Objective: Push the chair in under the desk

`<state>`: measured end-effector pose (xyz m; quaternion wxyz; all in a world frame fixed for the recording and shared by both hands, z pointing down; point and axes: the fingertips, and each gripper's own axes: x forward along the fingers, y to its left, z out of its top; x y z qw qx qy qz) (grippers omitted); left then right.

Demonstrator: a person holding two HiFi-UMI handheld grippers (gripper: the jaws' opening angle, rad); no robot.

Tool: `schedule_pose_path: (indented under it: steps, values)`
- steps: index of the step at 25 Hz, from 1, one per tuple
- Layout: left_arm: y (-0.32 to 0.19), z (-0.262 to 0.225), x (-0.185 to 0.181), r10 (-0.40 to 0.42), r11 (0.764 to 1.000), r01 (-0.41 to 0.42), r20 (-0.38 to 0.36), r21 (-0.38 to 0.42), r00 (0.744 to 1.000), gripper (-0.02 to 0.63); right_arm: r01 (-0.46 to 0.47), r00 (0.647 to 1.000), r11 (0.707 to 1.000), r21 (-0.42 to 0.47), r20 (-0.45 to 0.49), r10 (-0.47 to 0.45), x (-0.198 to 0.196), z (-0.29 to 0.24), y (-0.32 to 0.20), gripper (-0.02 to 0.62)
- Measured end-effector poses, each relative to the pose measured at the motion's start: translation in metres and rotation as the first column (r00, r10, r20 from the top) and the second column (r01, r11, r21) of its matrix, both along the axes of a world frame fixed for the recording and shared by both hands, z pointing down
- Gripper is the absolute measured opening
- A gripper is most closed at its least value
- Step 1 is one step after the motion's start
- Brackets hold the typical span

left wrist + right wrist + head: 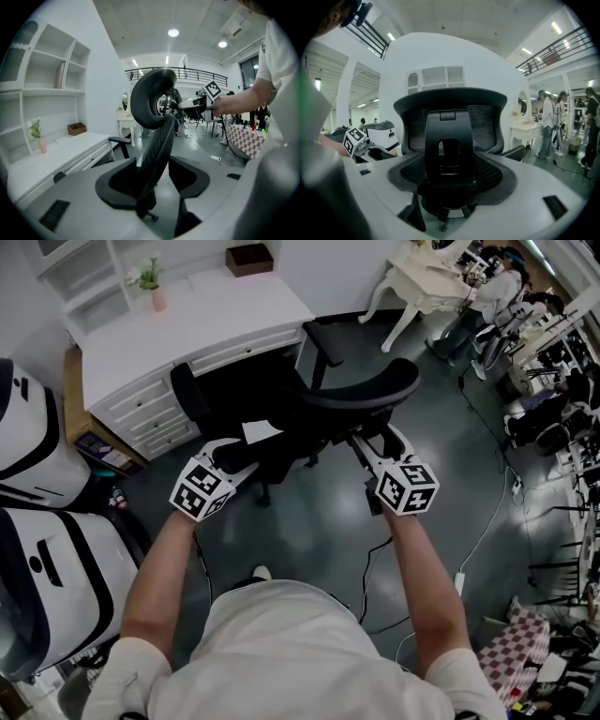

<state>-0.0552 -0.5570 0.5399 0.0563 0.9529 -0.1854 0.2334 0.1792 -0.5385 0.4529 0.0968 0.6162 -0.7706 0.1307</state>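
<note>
A glossy grey floor [314, 531] spreads between plain white walls [101, 84], with open white shelves [51, 70] along one side, an ornate white table [422, 282] farther off, round ceiling lights [173, 33] overhead and a railed balcony [197, 72] beyond.

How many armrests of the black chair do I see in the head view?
2. The left armrest is next to the drawers of the desk; the right armrest is near the desk's right corner. Neither one is hidden.
</note>
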Motion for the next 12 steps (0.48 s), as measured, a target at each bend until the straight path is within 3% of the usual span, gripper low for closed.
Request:
schedule_pose_path:
  steps: [12]
  values:
    - [-0.012, -0.003, -0.011, -0.01, 1.0, 0.01, -0.017, 0.0, 1.0, 0.221, 0.001, 1.0, 1.0, 0.024, 0.003, -0.001, -0.012, -0.003, -0.006, 0.307]
